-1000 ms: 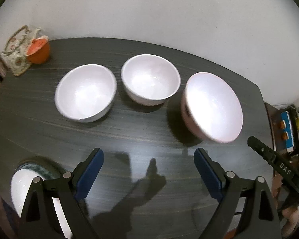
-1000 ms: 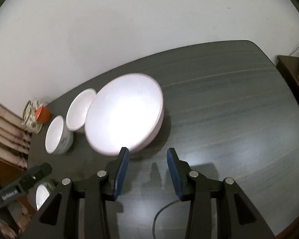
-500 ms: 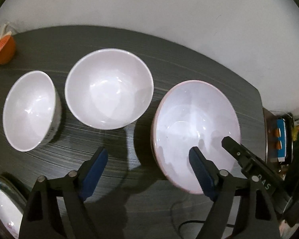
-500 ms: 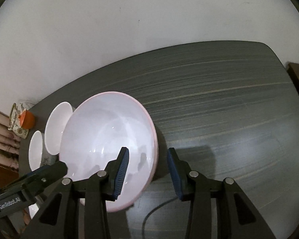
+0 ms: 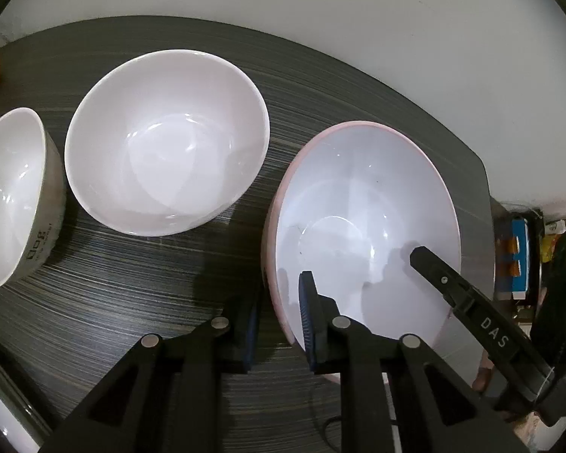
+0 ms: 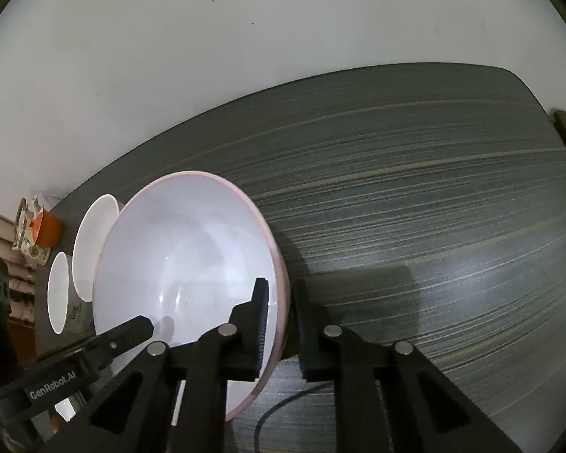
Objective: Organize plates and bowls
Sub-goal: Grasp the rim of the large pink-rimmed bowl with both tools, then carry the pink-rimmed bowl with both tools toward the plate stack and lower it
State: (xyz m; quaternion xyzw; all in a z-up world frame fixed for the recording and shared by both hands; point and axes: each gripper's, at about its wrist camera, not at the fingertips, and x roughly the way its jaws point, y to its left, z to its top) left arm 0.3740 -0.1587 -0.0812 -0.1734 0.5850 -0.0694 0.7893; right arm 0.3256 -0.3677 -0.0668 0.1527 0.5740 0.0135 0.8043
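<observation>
Two tongs grip the same dish from opposite sides. The left gripper (image 5: 281, 317) pinches the near-left rim of the pink-rimmed bowl (image 5: 362, 204), one blue-padded finger outside the wall and the other inside it. The right gripper (image 6: 281, 324) pinches the rim on the other side of that bowl (image 6: 177, 264), again with one finger inside the white hollow and one outside against the wall.

From the left wrist view, the right tool's black finger reaches over the bowl's far-right rim, to the right of the left tongs. From the right wrist view, the left tool's finger shows low on the left, over the bowl's near-left edge.

Left of the left tongs and a little ahead sits a white bowl (image 5: 166, 132) on the dark striped table (image 5: 113, 294), just beside the pink-rimmed one. Farther left is a lettered bowl (image 5: 11, 196), close against the white one. Ahead-left of the right tongs, beyond all three bowls, an orange cup (image 6: 47, 228) stands at the table's far corner.
</observation>
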